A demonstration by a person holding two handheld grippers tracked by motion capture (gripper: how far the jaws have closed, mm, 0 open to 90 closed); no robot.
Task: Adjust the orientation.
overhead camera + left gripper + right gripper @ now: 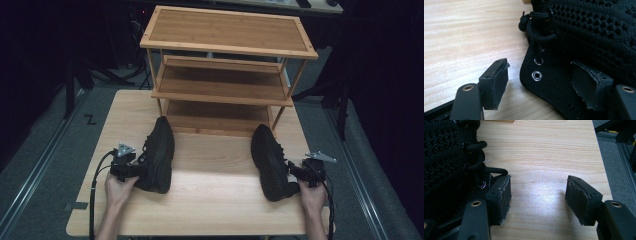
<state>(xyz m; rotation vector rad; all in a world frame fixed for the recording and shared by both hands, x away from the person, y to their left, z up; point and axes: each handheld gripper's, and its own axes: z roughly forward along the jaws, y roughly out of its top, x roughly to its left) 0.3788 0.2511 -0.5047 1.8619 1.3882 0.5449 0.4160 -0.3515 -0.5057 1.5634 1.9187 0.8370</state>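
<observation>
Two black knit sneakers lie on the wooden table, toes pointing toward the shelf rack. The left sneaker sits near the table's left side, the right sneaker near its right side, well apart from each other.

The left gripper is at the left sneaker's outer flank; in the left gripper view its jaws are spread, one over the sneaker's collar by the lace eyelets, the other over bare table.

The right gripper is just beside the right sneaker's heel, jaws spread over bare wood, one touching the sneaker's laced edge.

Behind them stands a three-tier bamboo shoe rack.
</observation>
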